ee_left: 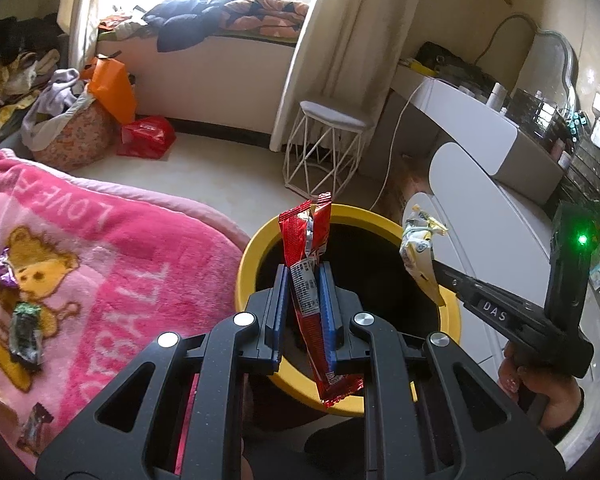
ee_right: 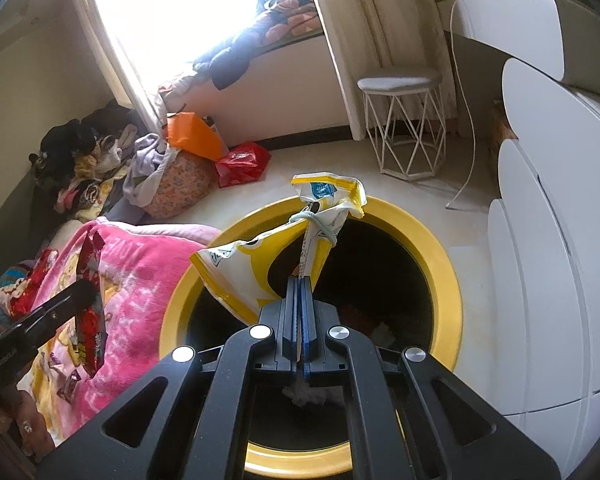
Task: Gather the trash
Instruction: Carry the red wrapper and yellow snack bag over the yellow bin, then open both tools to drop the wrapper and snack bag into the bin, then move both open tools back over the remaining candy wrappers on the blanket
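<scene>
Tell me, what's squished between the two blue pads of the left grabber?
A red snack wrapper, as the left wrist view shows. The left gripper is shut on it, and it sticks up over the yellow-rimmed bin.

The pale floor (ee_left: 204, 176) carries the yellow-rimmed bin (ee_left: 256, 240), a white wire-legged stool (ee_left: 328, 148), a red plastic bag (ee_left: 148, 136) and a floral cushion (ee_left: 76, 136) under loose clothes; beside the bin, the pink blanket (ee_left: 112, 248) holds scattered wrappers: a purple one (ee_left: 5, 270), a dark crumpled one (ee_left: 27, 336).
</scene>
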